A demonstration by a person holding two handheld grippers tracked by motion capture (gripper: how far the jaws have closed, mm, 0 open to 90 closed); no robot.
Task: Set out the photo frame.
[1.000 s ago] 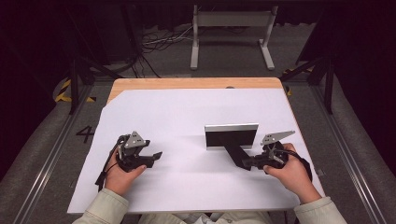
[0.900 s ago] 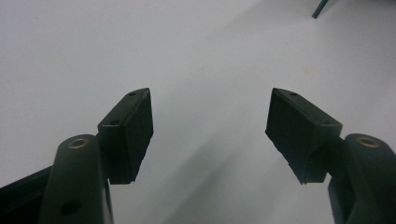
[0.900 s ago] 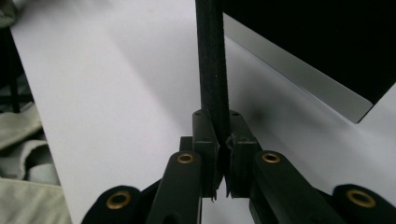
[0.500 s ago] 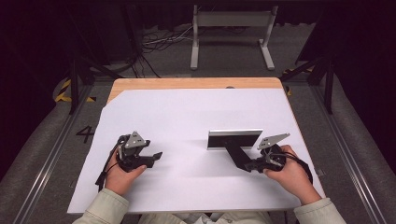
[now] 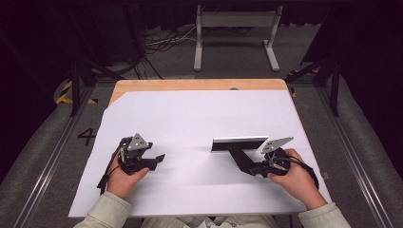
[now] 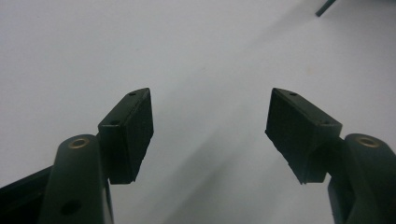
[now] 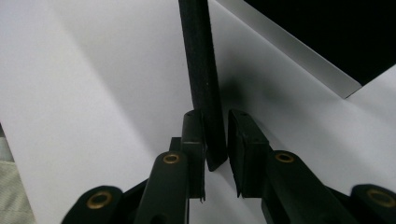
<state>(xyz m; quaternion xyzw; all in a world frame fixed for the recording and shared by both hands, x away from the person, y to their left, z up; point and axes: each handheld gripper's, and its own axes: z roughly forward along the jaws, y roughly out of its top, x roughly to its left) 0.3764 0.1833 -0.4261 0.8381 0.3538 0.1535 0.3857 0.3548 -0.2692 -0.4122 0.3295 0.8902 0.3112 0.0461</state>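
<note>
A black T-shaped tool lies on the white table cover (image 5: 190, 118): a wide black blade (image 5: 239, 145) with a silver top edge, and a narrow black handle (image 5: 241, 159) running back toward my right hand. My right gripper (image 5: 249, 167) has that handle (image 7: 198, 56) between its jaws; they have just been opening, and the pads stand slightly apart around it (image 7: 215, 116). The blade's silver edge (image 7: 289, 46) crosses the upper right of the right gripper view. My left gripper (image 5: 159, 159) rests on the cover at the left, open and empty (image 6: 210, 121).
The white cover overlaps a wooden tabletop (image 5: 199, 84), whose far edge shows. Beyond it a grey metal stand (image 5: 235, 28) and cables (image 5: 161, 42) sit on the dark floor. Metal rails (image 5: 43, 161) run along both sides of the table.
The tool's blade has dropped lower toward the cover and shows thinner now. My right gripper's jaws have parted a little around the handle. The left hand has not moved.
</note>
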